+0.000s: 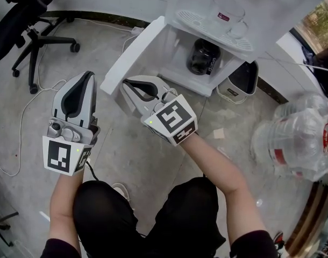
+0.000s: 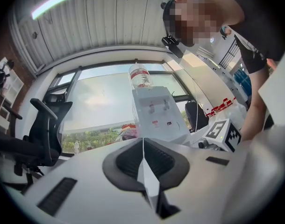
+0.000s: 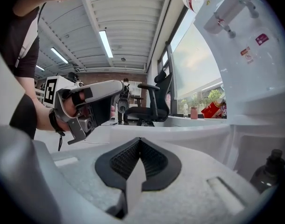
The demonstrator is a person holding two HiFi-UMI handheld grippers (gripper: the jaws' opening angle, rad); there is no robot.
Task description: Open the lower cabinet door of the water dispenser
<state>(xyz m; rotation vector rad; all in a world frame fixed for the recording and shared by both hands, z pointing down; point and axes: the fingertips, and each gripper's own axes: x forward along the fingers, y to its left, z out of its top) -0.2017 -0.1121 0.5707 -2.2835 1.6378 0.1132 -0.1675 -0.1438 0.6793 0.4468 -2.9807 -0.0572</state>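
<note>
The white water dispenser (image 1: pixel 228 20) stands at the top of the head view. Its lower cabinet door (image 1: pixel 133 54) is swung open to the left, and a dark bottle (image 1: pixel 203 57) shows inside the cabinet. My right gripper (image 1: pixel 127 84) is shut on nothing, its tips just below the door's free edge and apart from it. My left gripper (image 1: pixel 87 76) is farther left over the floor, also shut and empty. In the left gripper view the jaws (image 2: pixel 143 143) meet with the dispenser (image 2: pixel 156 113) ahead. The right gripper view shows its jaws (image 3: pixel 140 143) closed and the bottle (image 3: pixel 269 171) at lower right.
A black office chair (image 1: pixel 24 20) stands at the upper left, with a white cable (image 1: pixel 24 112) on the floor beside it. A dark waste bin (image 1: pixel 243 79) sits right of the dispenser, and clear water jugs (image 1: pixel 296 138) lie at the right. A glass mug (image 1: pixel 229 14) rests on the dispenser's tray.
</note>
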